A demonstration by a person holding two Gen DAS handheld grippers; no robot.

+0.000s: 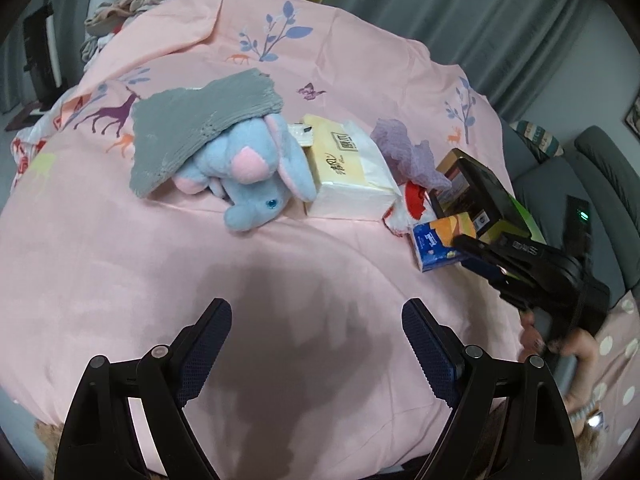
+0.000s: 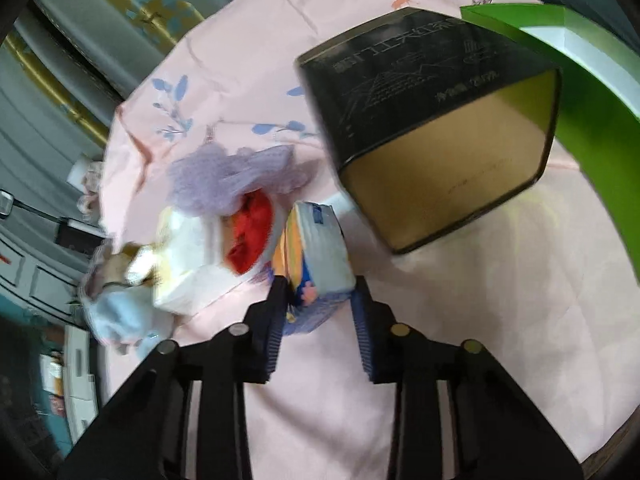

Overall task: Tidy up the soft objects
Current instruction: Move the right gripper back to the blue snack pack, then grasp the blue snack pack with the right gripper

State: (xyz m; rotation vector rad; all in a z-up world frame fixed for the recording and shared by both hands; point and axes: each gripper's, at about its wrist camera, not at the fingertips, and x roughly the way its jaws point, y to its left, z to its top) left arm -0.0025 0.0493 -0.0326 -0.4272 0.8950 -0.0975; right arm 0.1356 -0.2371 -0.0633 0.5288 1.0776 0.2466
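A blue plush elephant [image 1: 256, 168] lies on the pink sheet [image 1: 120, 260], half under a grey knitted cloth [image 1: 192, 128]. Beside it lie a cream tissue pack [image 1: 352, 168], a lilac cloth [image 1: 408, 148], and a red and white item [image 1: 412, 200]. My left gripper [image 1: 316, 320] is open and empty above bare sheet. My right gripper [image 2: 320, 296] is shut on a small blue and orange tissue pack [image 2: 316, 248], which also shows in the left wrist view [image 1: 436, 240]. The lilac cloth [image 2: 236, 176] and the red item [image 2: 252, 236] lie just beyond it.
A black tin box [image 2: 432, 132] and a green box [image 2: 592, 92] stand close to the right gripper's right side. Grey curtains [image 1: 480, 12] and a grey sofa [image 1: 568, 184] lie beyond the bed. Folded clothes [image 1: 120, 12] sit at the far left corner.
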